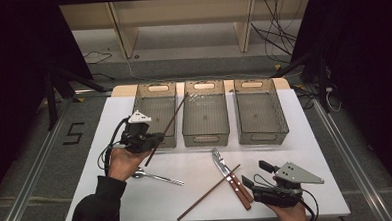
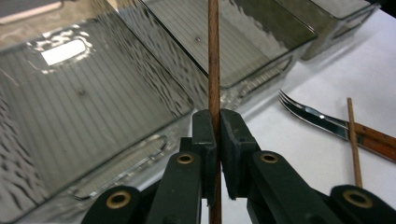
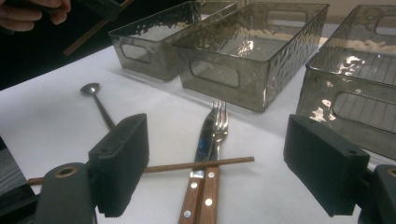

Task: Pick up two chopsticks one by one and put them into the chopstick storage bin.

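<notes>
My left gripper is shut on a brown chopstick, which slants up over the left grey bin. In the left gripper view the chopstick stands upright, clamped between the jaws of the left gripper. A second chopstick lies on the white table and crosses a wooden-handled knife and fork. My right gripper rests open just right of them. In the right gripper view, the right gripper frames the knife and fork and the lying chopstick, touching neither.
The middle bin and right bin stand side by side at the back of the white table. A metal spoon lies at the front left, beside the left hand. A floor mark "5" is off the table's left.
</notes>
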The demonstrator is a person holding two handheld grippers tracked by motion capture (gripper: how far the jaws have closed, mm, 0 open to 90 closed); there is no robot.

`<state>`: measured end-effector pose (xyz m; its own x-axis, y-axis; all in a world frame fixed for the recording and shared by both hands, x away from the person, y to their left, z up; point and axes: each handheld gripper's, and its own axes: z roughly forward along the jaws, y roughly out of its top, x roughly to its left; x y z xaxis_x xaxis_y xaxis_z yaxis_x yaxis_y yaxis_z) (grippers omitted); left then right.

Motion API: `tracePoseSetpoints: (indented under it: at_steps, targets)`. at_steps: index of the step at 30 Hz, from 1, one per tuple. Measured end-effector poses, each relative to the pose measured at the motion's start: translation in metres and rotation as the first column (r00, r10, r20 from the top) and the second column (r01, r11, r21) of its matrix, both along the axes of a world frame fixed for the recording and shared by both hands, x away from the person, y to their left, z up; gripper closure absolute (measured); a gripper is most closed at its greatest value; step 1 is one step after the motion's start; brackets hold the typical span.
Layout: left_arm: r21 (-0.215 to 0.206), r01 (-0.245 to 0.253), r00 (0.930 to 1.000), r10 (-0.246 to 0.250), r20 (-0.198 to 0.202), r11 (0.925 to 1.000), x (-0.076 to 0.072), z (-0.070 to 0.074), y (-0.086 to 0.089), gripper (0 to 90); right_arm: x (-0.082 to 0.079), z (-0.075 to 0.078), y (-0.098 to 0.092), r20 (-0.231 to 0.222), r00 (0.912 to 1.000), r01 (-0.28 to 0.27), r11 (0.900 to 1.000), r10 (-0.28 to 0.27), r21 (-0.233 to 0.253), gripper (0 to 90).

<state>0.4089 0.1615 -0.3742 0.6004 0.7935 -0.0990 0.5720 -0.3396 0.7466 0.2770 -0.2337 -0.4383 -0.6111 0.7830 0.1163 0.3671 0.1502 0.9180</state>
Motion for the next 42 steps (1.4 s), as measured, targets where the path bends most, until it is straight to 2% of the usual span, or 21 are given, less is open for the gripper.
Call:
tracePoseSetpoints:
  at_steps: [3,8,19,24,31,34,38,42]
  targets:
    - [0.008,-0.009,0.9999,0.009,0.005,0.9999,0.008,0.004,0.003,84.5,0.0,0.0,0.0,0.001,1.0,0.0,1.0,0.0,0.001,23.0]
    - [-0.012,-0.038,0.9992,0.038,0.011,0.9992,0.023,0.006,0.008,84.5,0.0,0.0,0.0,0.0,1.0,-0.002,1.0,0.002,0.001,23.0]
    - [0.023,-0.081,0.9965,0.08,0.024,0.9965,0.06,0.008,0.023,84.5,0.0,0.0,-0.001,0.0,1.0,-0.005,1.0,0.005,0.004,23.0]
    - [0.035,-0.104,0.9944,0.104,0.02,0.9939,0.075,0.004,0.03,84.4,0.0,0.0,0.0,-0.002,1.0,-0.005,1.0,0.005,0.003,23.1]
    - [0.059,-0.124,0.9922,0.123,0.023,0.9906,0.087,-0.002,0.035,84.4,0.001,-0.001,0.0,-0.007,0.9999,-0.008,1.0,0.008,0.005,23.1]
    - [0.057,-0.134,0.9908,0.133,0.021,0.9893,0.092,-0.002,0.036,84.4,0.001,-0.001,0.0,-0.006,0.9999,-0.008,1.0,0.008,0.005,23.1]
    - [0.089,-0.141,0.9899,0.139,0.028,0.986,0.099,-0.003,0.036,84.4,0.001,-0.001,0.0,-0.006,0.9999,-0.009,1.0,0.009,0.005,23.1]
    - [0.104,-0.154,0.988,0.151,0.031,0.9826,0.107,-0.006,0.038,84.5,0.001,-0.001,0.0,-0.007,0.9999,-0.01,1.0,0.01,0.006,23.1]
